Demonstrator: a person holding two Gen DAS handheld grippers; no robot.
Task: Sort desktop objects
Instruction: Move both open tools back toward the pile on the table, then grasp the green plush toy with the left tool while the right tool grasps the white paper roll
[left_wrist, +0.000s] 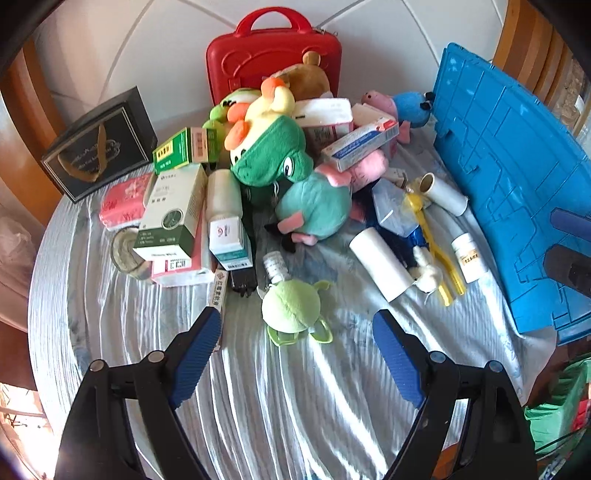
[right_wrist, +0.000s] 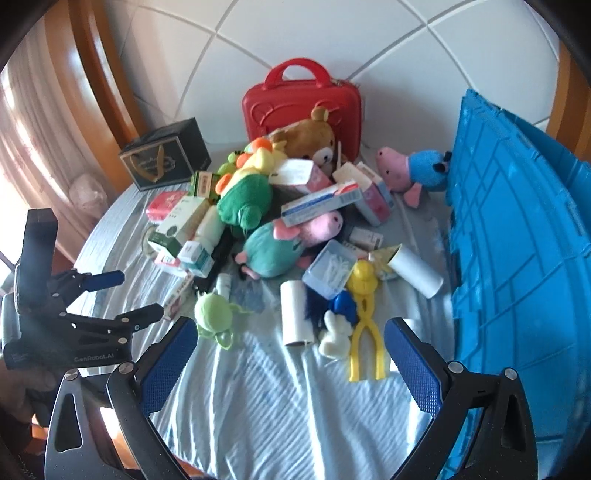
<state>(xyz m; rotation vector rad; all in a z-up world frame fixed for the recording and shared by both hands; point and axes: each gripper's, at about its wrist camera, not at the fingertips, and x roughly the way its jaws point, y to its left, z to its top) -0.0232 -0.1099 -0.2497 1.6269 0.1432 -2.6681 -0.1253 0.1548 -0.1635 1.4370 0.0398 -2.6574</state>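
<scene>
A heap of plush toys and medicine boxes covers a round table with a pale blue cloth (left_wrist: 295, 406). My left gripper (left_wrist: 295, 354) hangs open above the cloth, a small light green plush (left_wrist: 291, 310) just beyond its tips. From the right wrist view, the left gripper (right_wrist: 136, 295) is at the left, near that green plush (right_wrist: 214, 314). My right gripper (right_wrist: 291, 365) is open too, nothing between its pads. Ahead of it lie a white paper roll (right_wrist: 295, 314), a white bunny toy (right_wrist: 334, 341) and yellow duck tongs (right_wrist: 364, 325).
A red carry case (left_wrist: 273, 55) stands at the back, a black gift bag (left_wrist: 99, 144) at the back left. A big blue crate (left_wrist: 517, 184) stands along the right side. A green dinosaur plush (left_wrist: 273, 155) tops the heap; a pink pig plush (right_wrist: 413, 173) lies by the crate.
</scene>
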